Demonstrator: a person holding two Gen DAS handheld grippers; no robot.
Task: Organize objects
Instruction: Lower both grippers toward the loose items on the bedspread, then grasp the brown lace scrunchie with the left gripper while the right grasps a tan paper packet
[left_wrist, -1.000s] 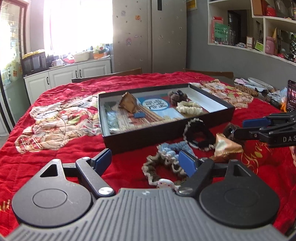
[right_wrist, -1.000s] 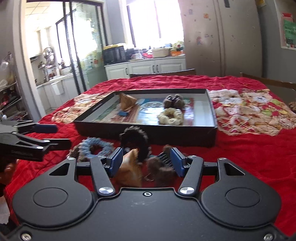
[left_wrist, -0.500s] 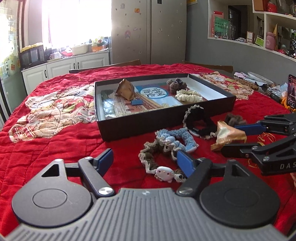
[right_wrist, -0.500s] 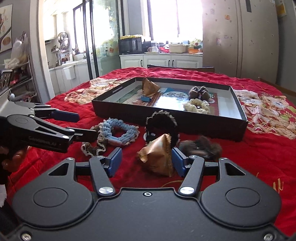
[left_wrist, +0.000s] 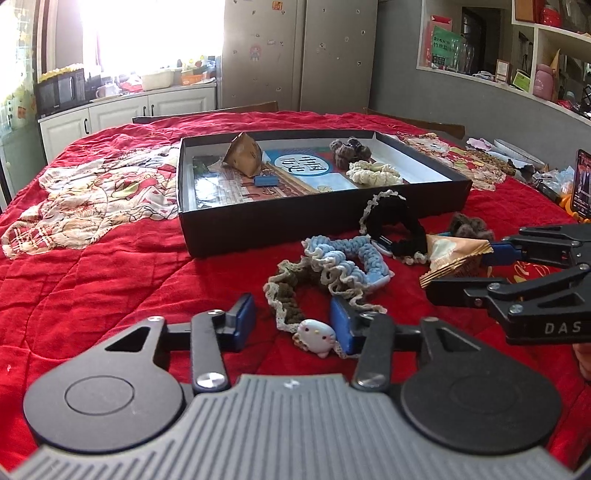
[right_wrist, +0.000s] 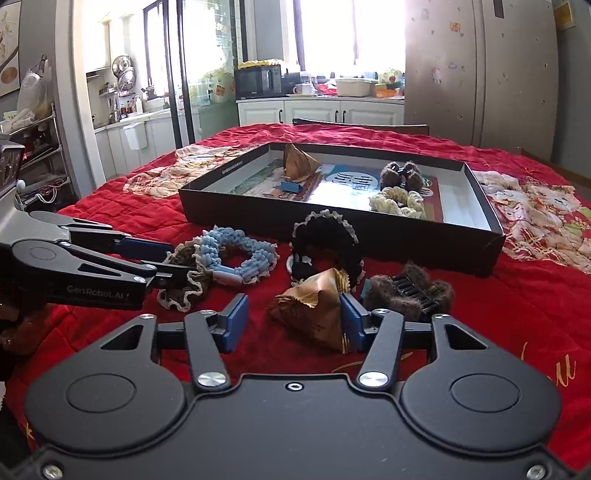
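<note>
While both claws drew their jaws in, the left gripper was closing around the brown scrunchie and the right gripper around the gold packet, neither yet pinched; both lay just before the black box, so pickups seemed imminent.

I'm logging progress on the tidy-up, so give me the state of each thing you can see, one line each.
Black box: open, partly filled.
Cream scrunchie: inside the box.
Brown scrunchie with cat charm: on the cloth, between the closing left gripper jaws.
Gold pyramid packet: on the cloth, between the closing right gripper jaws.
Black scrunchie: outside the box.
</note>
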